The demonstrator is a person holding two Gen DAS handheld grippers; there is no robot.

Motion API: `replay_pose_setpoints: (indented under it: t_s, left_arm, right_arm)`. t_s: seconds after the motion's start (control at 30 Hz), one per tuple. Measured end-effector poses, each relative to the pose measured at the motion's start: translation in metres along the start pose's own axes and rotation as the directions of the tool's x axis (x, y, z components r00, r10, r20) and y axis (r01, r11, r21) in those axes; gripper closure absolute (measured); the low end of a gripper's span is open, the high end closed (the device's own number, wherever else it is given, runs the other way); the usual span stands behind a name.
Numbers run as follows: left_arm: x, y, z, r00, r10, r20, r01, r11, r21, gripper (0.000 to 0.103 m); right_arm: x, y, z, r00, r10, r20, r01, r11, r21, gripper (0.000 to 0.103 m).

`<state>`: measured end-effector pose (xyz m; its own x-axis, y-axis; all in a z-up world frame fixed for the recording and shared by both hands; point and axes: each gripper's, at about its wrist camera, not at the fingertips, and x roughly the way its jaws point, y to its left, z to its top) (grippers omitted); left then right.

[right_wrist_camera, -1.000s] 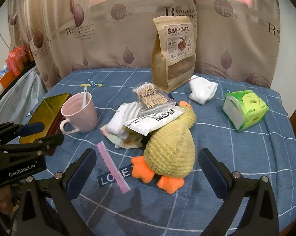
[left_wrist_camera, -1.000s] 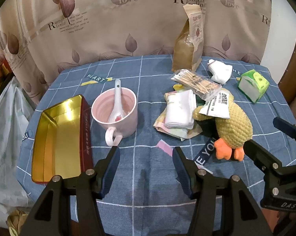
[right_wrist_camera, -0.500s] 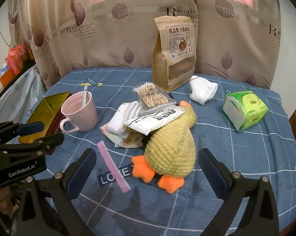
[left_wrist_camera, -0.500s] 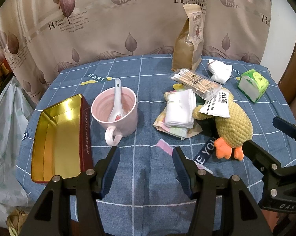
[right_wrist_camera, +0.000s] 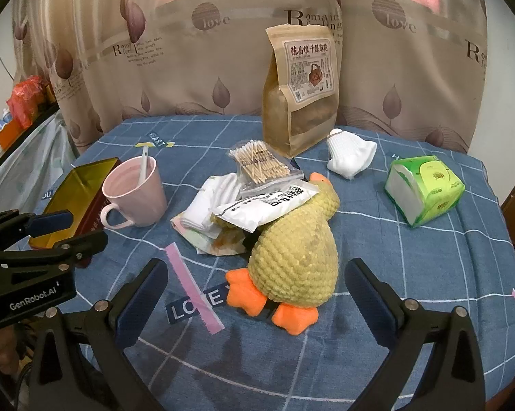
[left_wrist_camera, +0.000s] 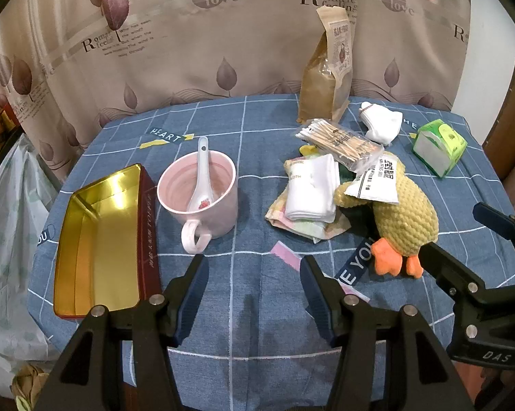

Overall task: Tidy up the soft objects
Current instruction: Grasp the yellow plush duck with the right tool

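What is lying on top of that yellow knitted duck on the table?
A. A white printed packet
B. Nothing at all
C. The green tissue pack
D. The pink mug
A. A white printed packet rests across the upper part of the yellow knitted duck, while the pink mug and the green tissue pack stand apart from it on the blue tablecloth.

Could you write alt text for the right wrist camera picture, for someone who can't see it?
A yellow crocheted plush duck lies on a blue checked tablecloth between the open jaws of the right gripper, with a white printed packet on its back.
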<state>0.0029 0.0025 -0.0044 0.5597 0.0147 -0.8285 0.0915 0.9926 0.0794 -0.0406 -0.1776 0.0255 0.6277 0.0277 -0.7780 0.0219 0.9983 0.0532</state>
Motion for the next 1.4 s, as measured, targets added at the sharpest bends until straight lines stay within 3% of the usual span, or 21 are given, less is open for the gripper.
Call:
replay_pose_setpoints:
  t_s: [0.53, 0.87, 1.4]
  left_arm:
    - [0.001, -0.002, -0.001, 1.000, -0.001, -0.005, 0.001, 1.000, -0.001, 0.046]
    - [0.020, 0.000, 0.004, 0.999, -0.011, -0.046, 0.011, 1.000, -0.007, 0.046]
    - [0.067, 0.002, 0.015, 0.992, -0.018, -0.125, 0.017, 1.000, -0.003, 0.046]
  right_arm:
    - [0.014, -0.009, -0.003, 1.000, -0.008, -0.027, 0.008, 1.000, 0.023, 0.000]
    - [0.059, -0.029, 0.001, 0.994, -0.048, -0.095, 0.053, 0.997, 0.053, 0.000]
    - [0.116, -0.039, 0.010, 0.985, -0.045, -0.168, 0.055, 0.997, 0.053, 0.022]
